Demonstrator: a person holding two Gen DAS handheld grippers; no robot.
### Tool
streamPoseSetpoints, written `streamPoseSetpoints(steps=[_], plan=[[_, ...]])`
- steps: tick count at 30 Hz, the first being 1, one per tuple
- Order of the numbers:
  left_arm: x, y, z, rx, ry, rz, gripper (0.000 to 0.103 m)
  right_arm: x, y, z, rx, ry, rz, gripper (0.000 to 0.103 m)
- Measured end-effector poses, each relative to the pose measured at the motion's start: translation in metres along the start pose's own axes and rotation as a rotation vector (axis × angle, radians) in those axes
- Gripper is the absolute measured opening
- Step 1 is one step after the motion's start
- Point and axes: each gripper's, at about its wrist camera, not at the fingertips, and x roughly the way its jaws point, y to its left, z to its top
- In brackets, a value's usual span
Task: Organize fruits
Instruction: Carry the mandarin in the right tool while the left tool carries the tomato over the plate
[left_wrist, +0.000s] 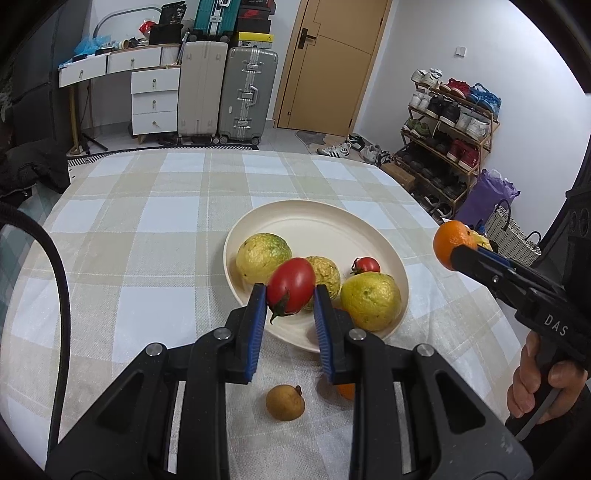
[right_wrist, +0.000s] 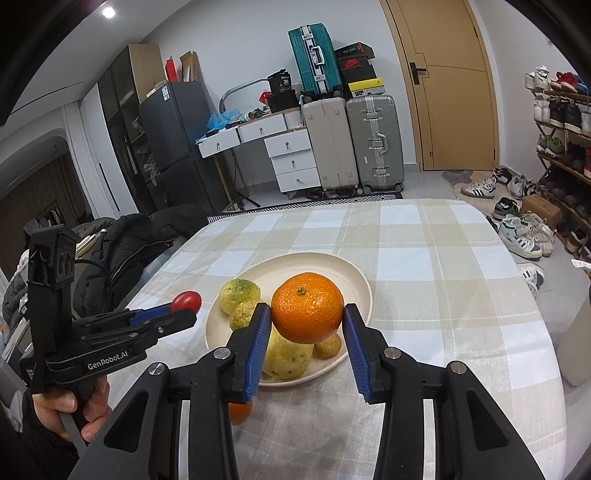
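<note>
My left gripper (left_wrist: 290, 295) is shut on a red tomato (left_wrist: 291, 286), held above the near rim of the cream plate (left_wrist: 314, 218). The plate holds a big yellow-green citrus (left_wrist: 263, 256), a smaller bumpy one (left_wrist: 327, 275), a yellow citrus (left_wrist: 370, 301) and a small tomato (left_wrist: 366, 265). My right gripper (right_wrist: 306, 317) is shut on an orange mandarin (right_wrist: 307, 307), hanging over the plate (right_wrist: 354, 277); from the left wrist it shows at the right with the mandarin (left_wrist: 452, 243). A brown longan (left_wrist: 285, 402) and another orange fruit (left_wrist: 345, 390) lie on the cloth before the plate.
The checked tablecloth (left_wrist: 147, 221) covers the table. A black jacket (right_wrist: 122, 243) lies off its left edge. Suitcases (left_wrist: 225, 92), white drawers (left_wrist: 153, 101) and a shoe rack (left_wrist: 447, 140) stand beyond. A hand (left_wrist: 535, 384) grips the right tool's handle.
</note>
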Motion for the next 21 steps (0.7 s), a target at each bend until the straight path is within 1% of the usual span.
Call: streamPoseSetpoints(steps=[6, 10, 21], plan=[[0.016, 0.0, 0.0, 0.009, 0.015, 0.011, 0.023, 0.011, 0.002, 0.0, 0.004, 0.011, 0.002, 0.041], [0.026, 0.0, -0.002, 0.015, 0.025, 0.018, 0.023, 0.018, 0.006, -0.001, -0.017, 0.019, -0.019, 0.041], [0.043, 0.0, -0.005, 0.026, 0.051, 0.022, 0.023, 0.048, 0.013, 0.0, -0.041, 0.078, -0.021, 0.041]])
